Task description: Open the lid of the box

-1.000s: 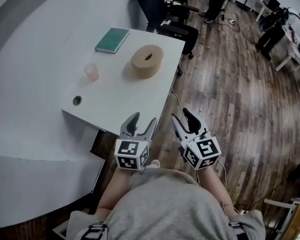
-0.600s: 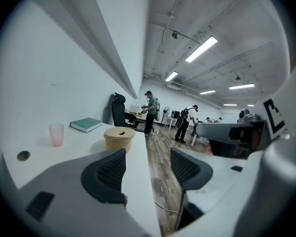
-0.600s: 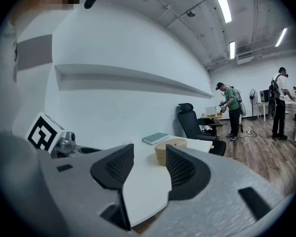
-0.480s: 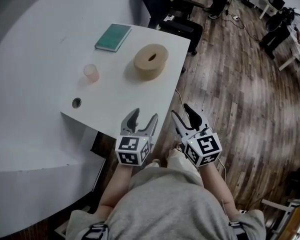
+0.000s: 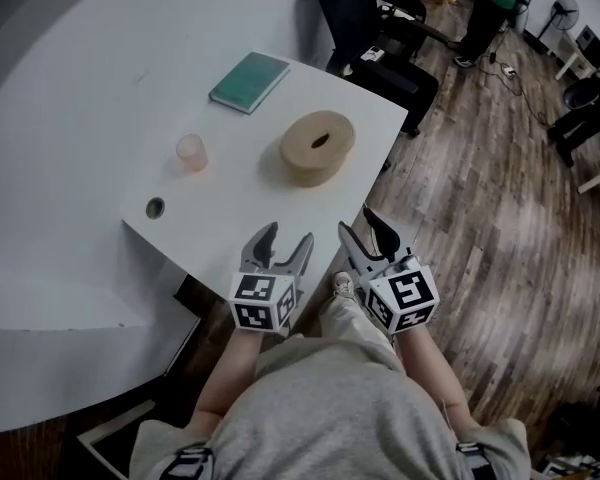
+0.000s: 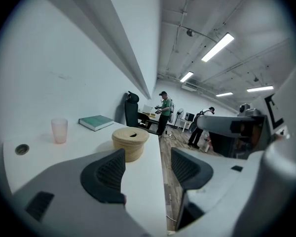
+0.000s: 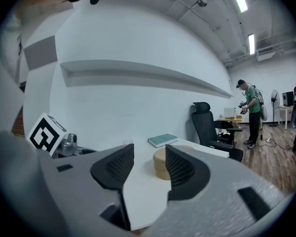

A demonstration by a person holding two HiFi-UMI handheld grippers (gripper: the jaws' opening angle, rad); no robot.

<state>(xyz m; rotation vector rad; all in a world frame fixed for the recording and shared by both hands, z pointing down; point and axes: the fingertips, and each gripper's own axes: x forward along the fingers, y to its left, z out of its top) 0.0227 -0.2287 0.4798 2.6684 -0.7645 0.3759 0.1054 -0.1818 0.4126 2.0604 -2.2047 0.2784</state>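
A round tan box [image 5: 318, 146] with its lid on, a small hole in the lid's top, stands on the white table [image 5: 230, 218] near the right edge. In the left gripper view the box [image 6: 130, 142] shows just beyond the jaws. My left gripper [image 5: 286, 238] hovers at the table's front edge, short of the box; its jaws have just been opening and nothing is between them. My right gripper [image 5: 360, 226] is open and empty beside the table's right edge, over the floor. In the right gripper view the box [image 7: 159, 164] shows between the jaws, farther off.
A green book [image 5: 249, 81] lies at the table's back, with a pink cup [image 5: 191, 152] and a round cable hole [image 5: 155, 207] to the left. A black office chair [image 5: 365, 8] stands behind the table. A person [image 5: 490, 3] stands far off on the wooden floor [image 5: 480, 198].
Both grippers have moved toward the table and the box; the left now overlaps the table's front edge. The left jaws stand slightly wider.
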